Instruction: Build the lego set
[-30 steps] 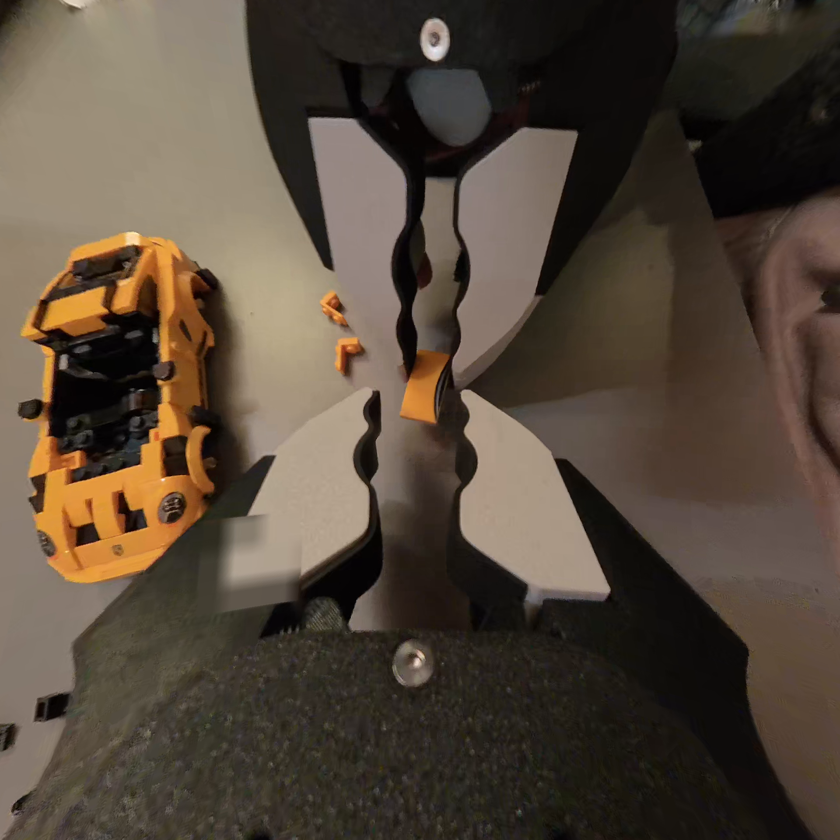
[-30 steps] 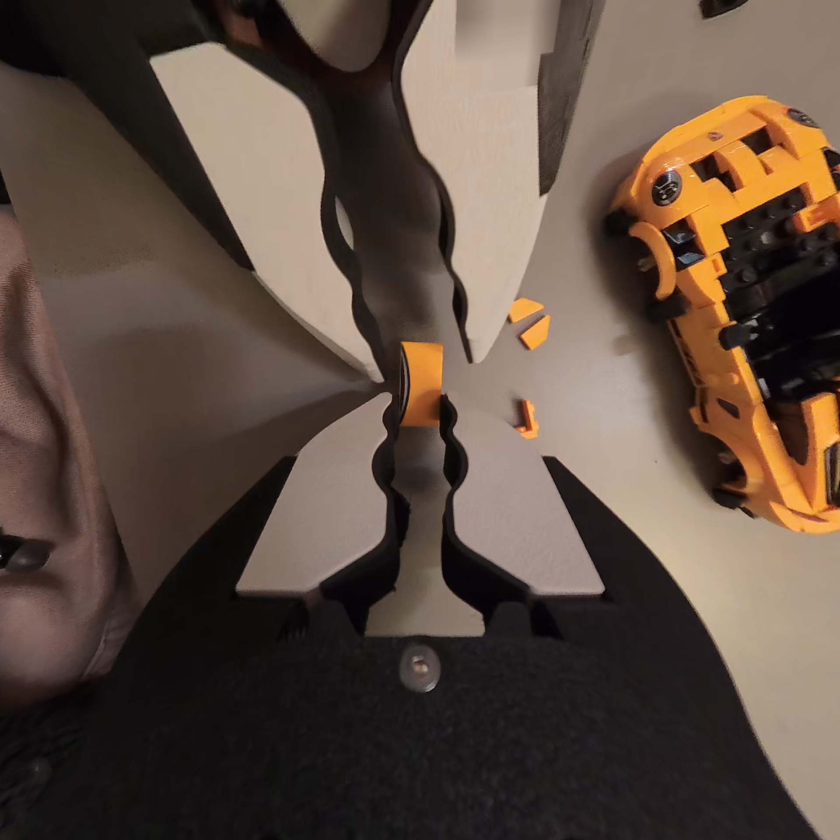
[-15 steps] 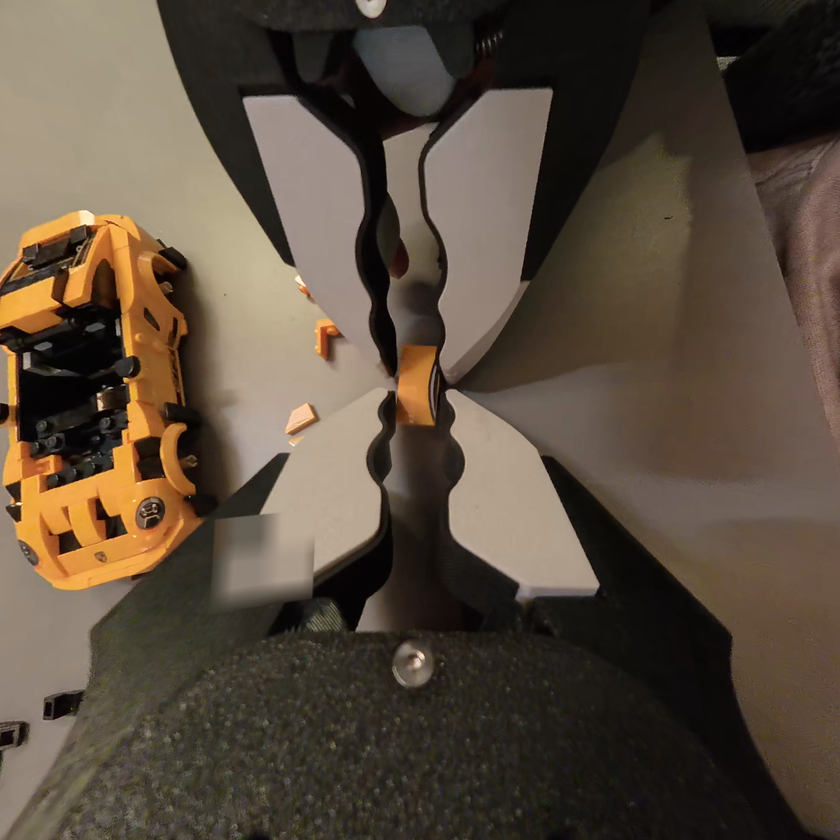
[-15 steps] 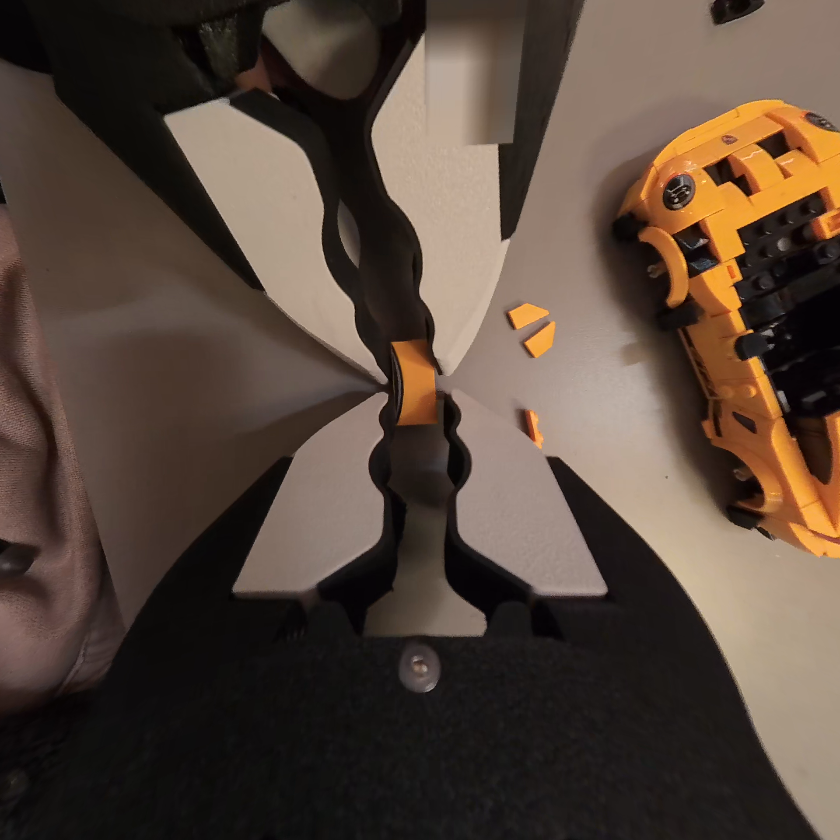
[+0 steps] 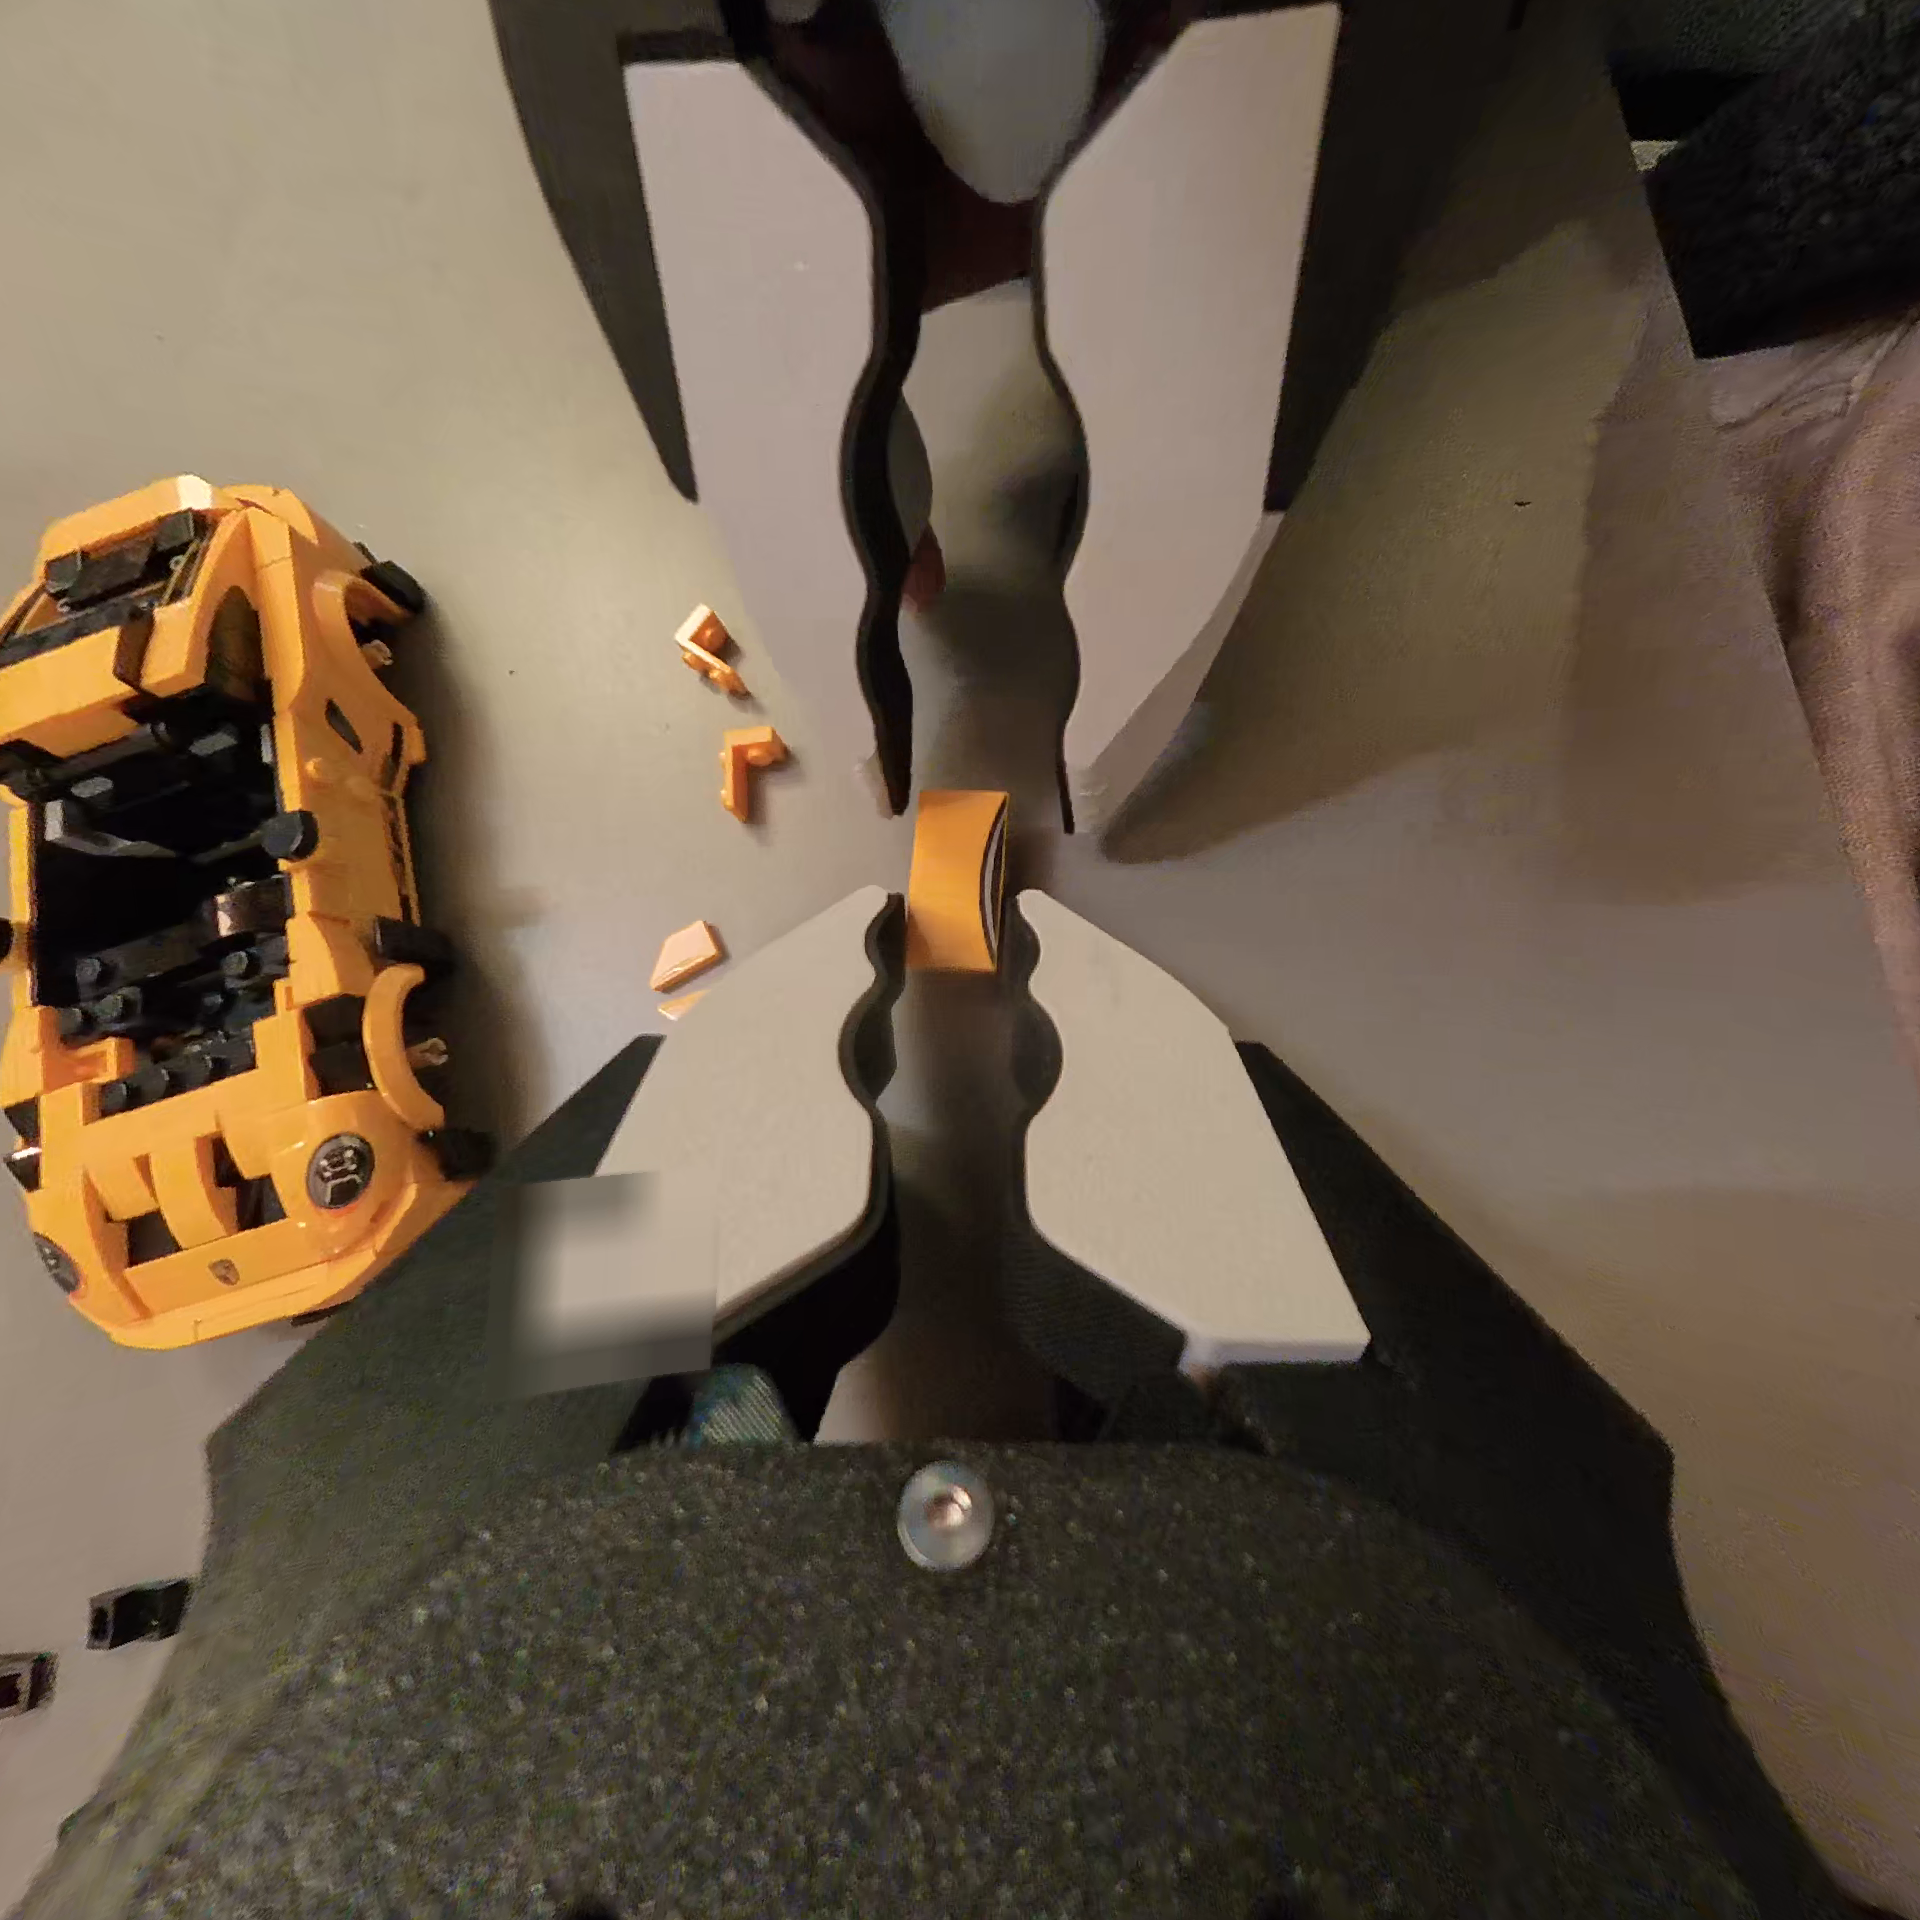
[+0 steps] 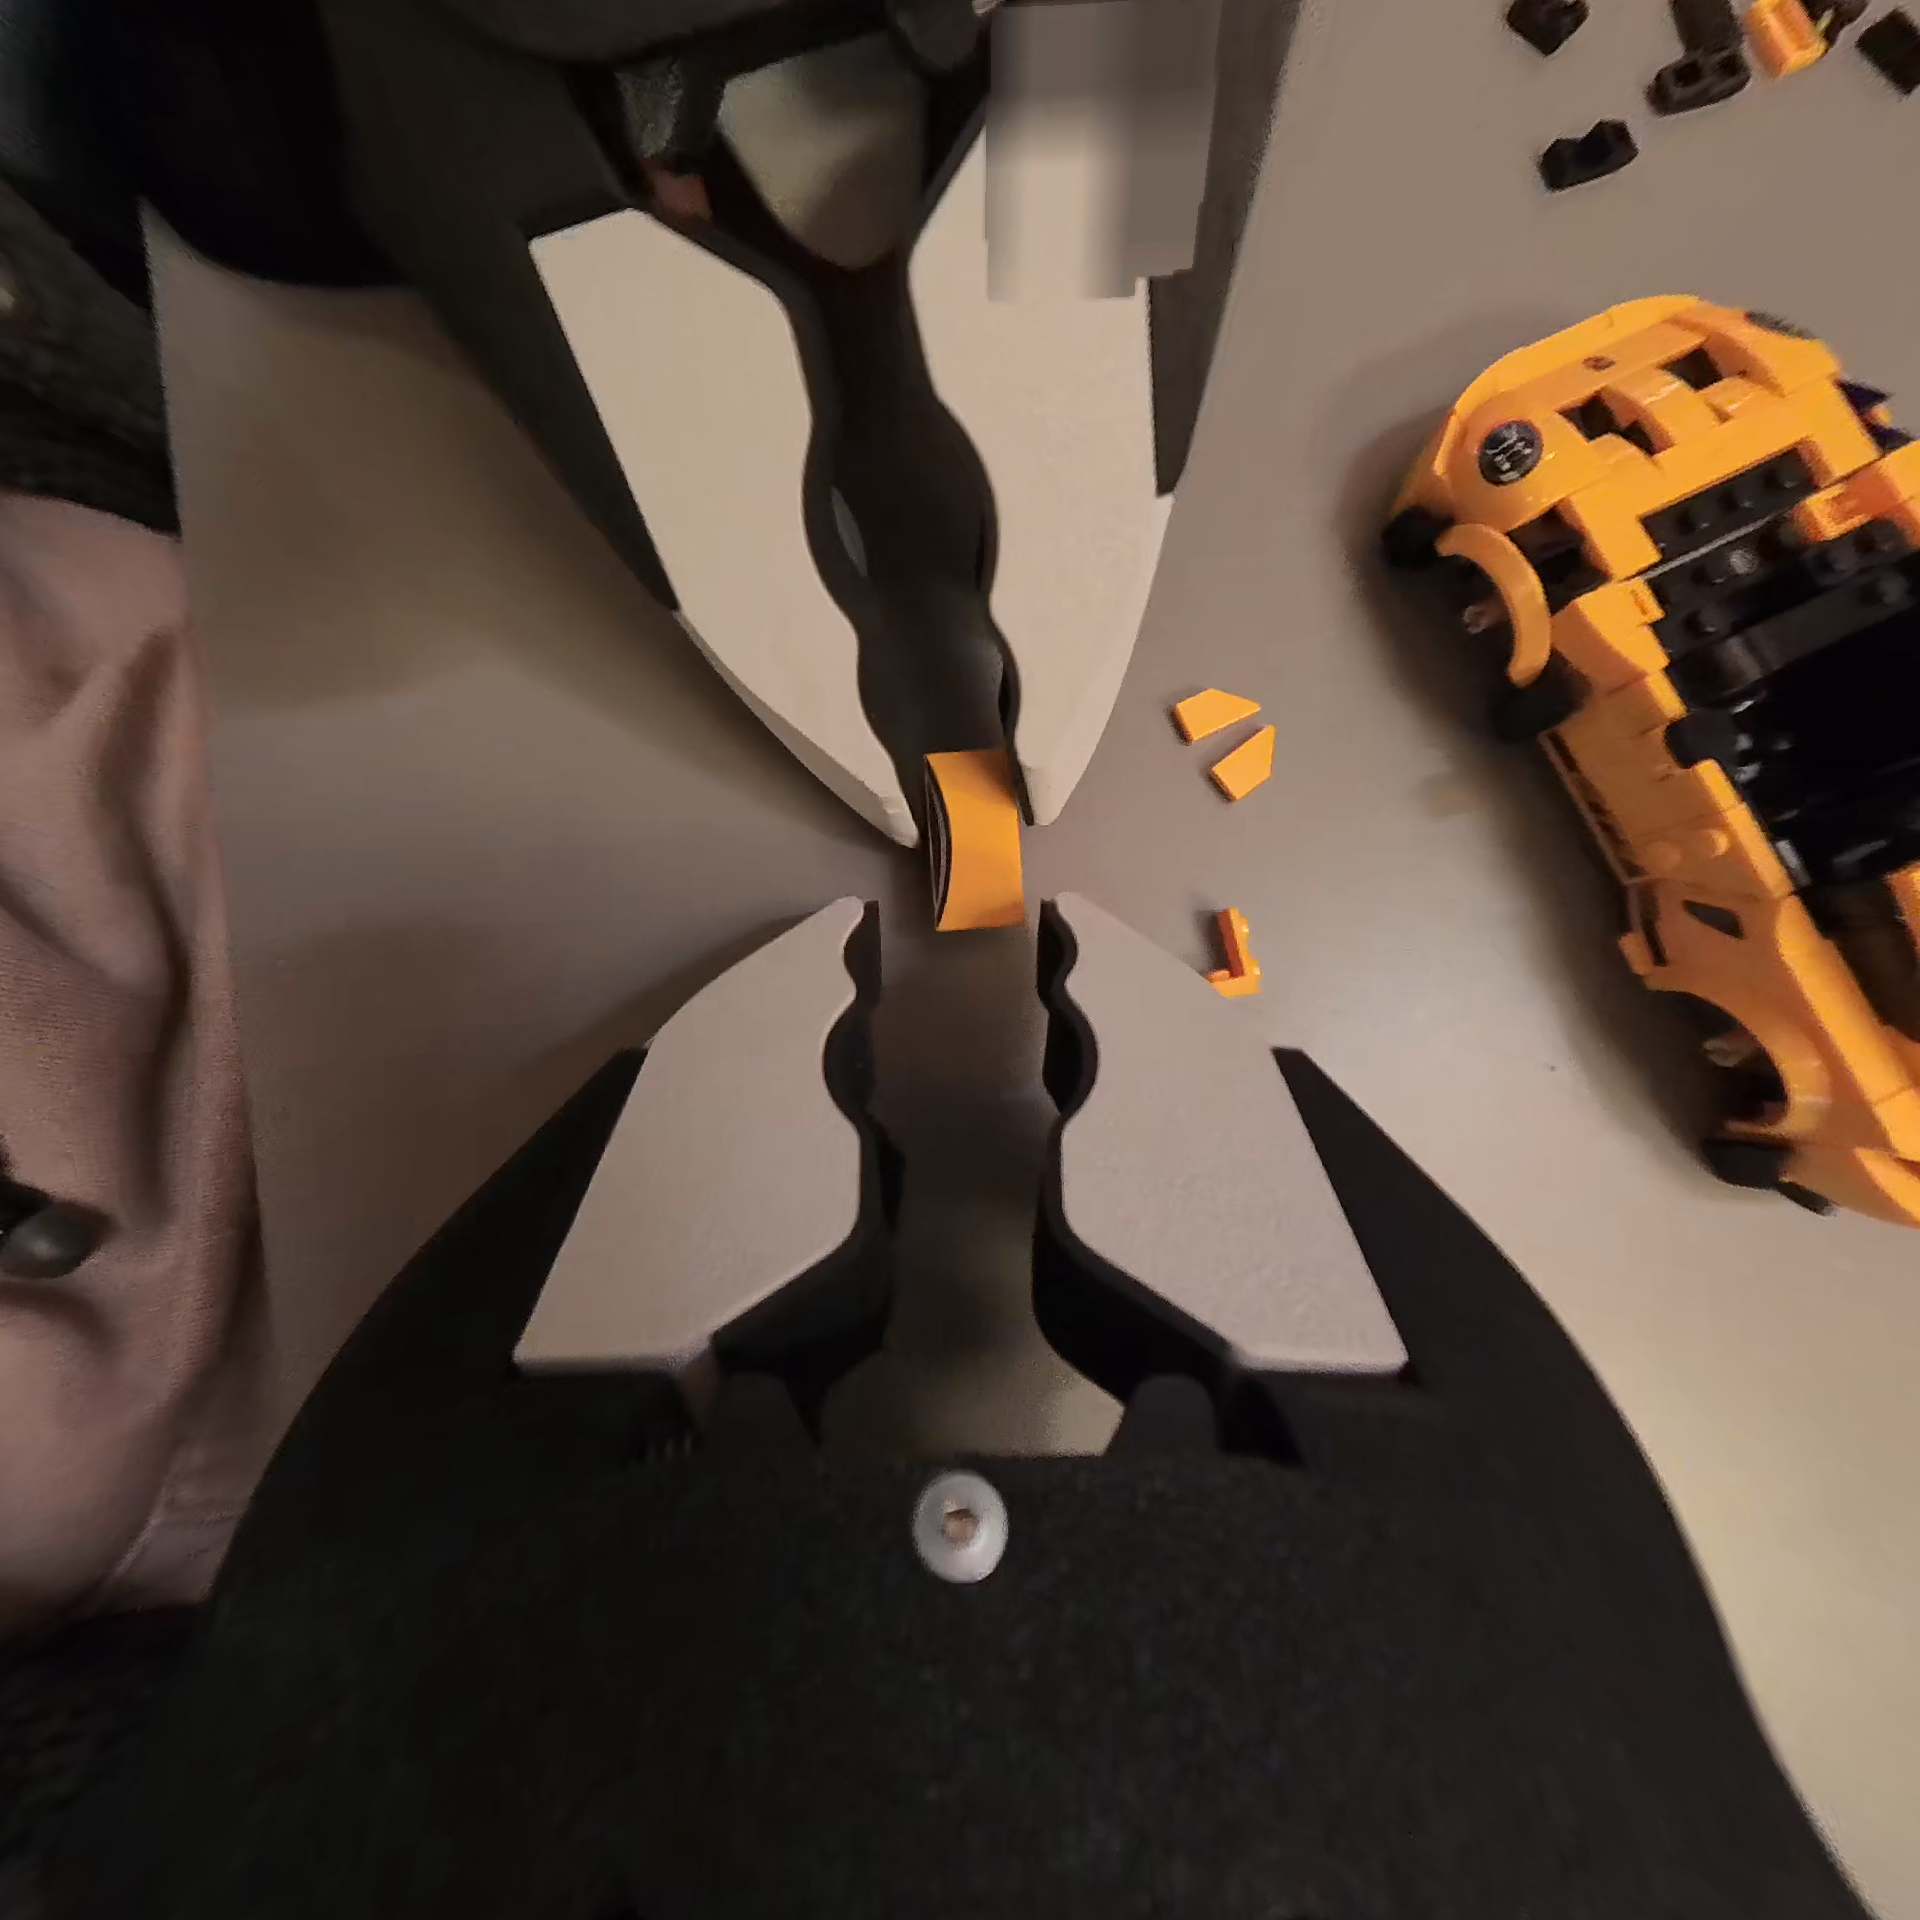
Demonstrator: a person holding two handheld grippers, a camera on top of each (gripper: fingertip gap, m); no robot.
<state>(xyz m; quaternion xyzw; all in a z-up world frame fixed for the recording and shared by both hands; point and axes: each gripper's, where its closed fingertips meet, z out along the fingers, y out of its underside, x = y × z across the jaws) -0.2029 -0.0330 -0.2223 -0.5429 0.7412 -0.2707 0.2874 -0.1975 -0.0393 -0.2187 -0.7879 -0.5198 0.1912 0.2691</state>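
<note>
A small orange curved lego piece (image 5: 951, 883) with a dark side is pinched between the tips of my left gripper (image 5: 954, 914). It is held above the grey table (image 5: 312, 260). My right gripper (image 5: 977, 810) faces it tip to tip, with its jaws apart on either side of the piece's far end. In the right wrist view my right gripper (image 6: 956, 920) is open. The piece (image 6: 977, 857) sits just beyond its tips, clamped by the left gripper (image 6: 971, 821). The partly built orange and black lego car (image 5: 208, 914) lies on the table to the side, and shows in the right wrist view too (image 6: 1683, 748).
Three small loose orange pieces (image 5: 750, 764) lie between the grippers and the car, also in the right wrist view (image 6: 1216, 712). Small black pieces lie at the table edge (image 5: 135, 1610) and beyond the car (image 6: 1584, 156). A person's clothing (image 6: 94, 831) is close by. My two grippers' fingertips are within a few centimetres of each other.
The right gripper held the orange piece and brought it to the left gripper. The left gripper closed on it and the right gripper opened and let go.
</note>
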